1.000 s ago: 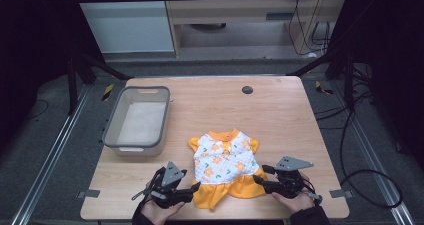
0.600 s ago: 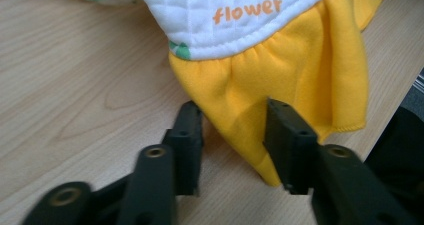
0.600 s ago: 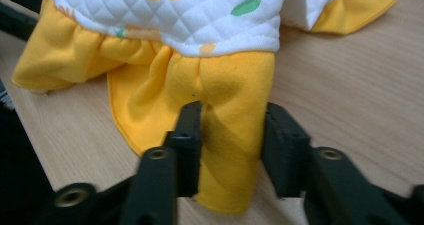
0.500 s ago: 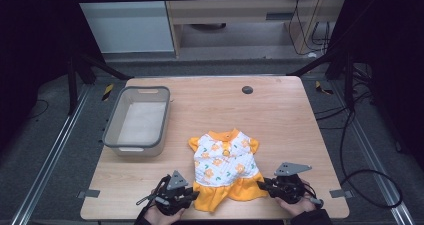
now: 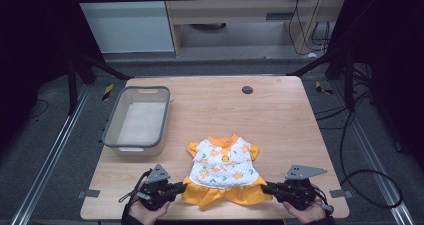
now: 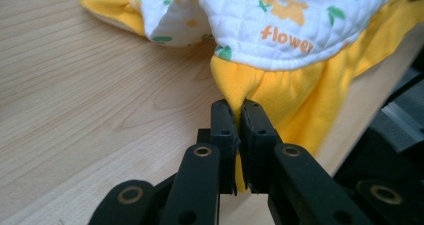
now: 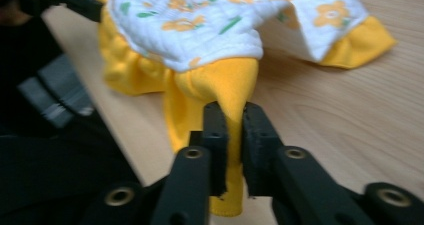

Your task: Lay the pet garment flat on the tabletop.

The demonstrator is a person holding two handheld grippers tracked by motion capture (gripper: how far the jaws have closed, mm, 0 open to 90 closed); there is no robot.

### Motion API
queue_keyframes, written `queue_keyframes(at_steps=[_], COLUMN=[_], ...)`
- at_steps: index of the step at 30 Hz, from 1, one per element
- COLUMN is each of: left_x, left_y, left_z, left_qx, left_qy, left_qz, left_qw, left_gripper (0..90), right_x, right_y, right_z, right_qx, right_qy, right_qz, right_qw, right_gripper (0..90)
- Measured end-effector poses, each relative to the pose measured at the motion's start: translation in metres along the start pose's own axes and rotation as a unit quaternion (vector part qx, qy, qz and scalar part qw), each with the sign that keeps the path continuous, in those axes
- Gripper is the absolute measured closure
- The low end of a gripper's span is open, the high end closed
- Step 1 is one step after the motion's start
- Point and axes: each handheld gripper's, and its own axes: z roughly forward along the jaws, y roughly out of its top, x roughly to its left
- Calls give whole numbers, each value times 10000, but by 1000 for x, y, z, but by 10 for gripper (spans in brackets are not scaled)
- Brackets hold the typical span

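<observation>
The left hand-held gripper [image 6: 238, 110] is clenched on the yellow hem of a small dress [image 5: 223, 167], at its left bottom corner. The right hand-held gripper [image 7: 235, 110] pinches the hem's other corner. The dress stretches between them, flat on the surface [image 5: 280, 115], with a grey bin [image 5: 137, 120] farther off beyond the left one.

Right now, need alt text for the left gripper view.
The left claw is shut on a fold of yellow skirt of a small dress lying on the wooden table. Above it, the white quilted top has orange flower prints.
</observation>
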Motion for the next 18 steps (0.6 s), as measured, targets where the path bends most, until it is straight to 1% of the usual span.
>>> queue_keyframes(at_steps=[1, 2, 4, 6, 8, 10, 11, 12, 13, 14, 16, 17, 18], left_x=[0, 1, 2, 1, -1, -1, 0, 3, 5, 7, 14, 17, 21], left_y=[0, 0, 0, -1, -1, 0, 1, 5, 8, 11, 21, 25, 31], left_z=[4, 8, 14, 16, 14, 8, 5, -1, -3, -5, -9, -10, -9], left_qx=[99, 161, 245, 275, 173, -22, -95, -270, -344, -405, -563, -609, -664], left_qy=[104, 170, 193, 215, 211, 238, 248, 274, 297, 351, 502, 519, 548], left_qz=[68, 133, 177, 200, 254, 298, 303, 293, 299, 306, 312, 319, 303], left_qw=[9999, 9996, 9994, 9992, 9993, 9993, 9992, 9988, 9985, 9981, 9967, 9963, 9958], left_gripper=[840, 833, 814, 766, 708, 642, 622, 602, 574, 557, 532, 522, 517], right_x=[-1, -3, -6, -9, -9, -9, -10, -11, -13, -15, -21, -24, -27], right_y=[-1, -2, -5, -7, -7, -6, -4, -2, 2, 4, 10, 14, 17], right_z=[4, 8, 15, 19, 18, 15, 12, 11, 7, 6, 4, 4, 5], right_qx=[7, 78, 210, 252, 174, -4, -106, -171, -313, -383, -550, -629, -673], right_qy=[-172, -322, -582, -695, -741, -756, -762, -794, -858, -894, -923, -953, -985], right_qz=[-39, -90, -184, -264, -273, -291, -305, -327, -319, -311, -252, -186, -197], right_qw=[9998, 9994, 9979, 9969, 9967, 9967, 9966, 9962, 9953, 9948, 9939, 9933, 9927], right_gripper=[771, 754, 701, 667, 640, 615, 605, 595, 582, 579, 562, 554, 543])
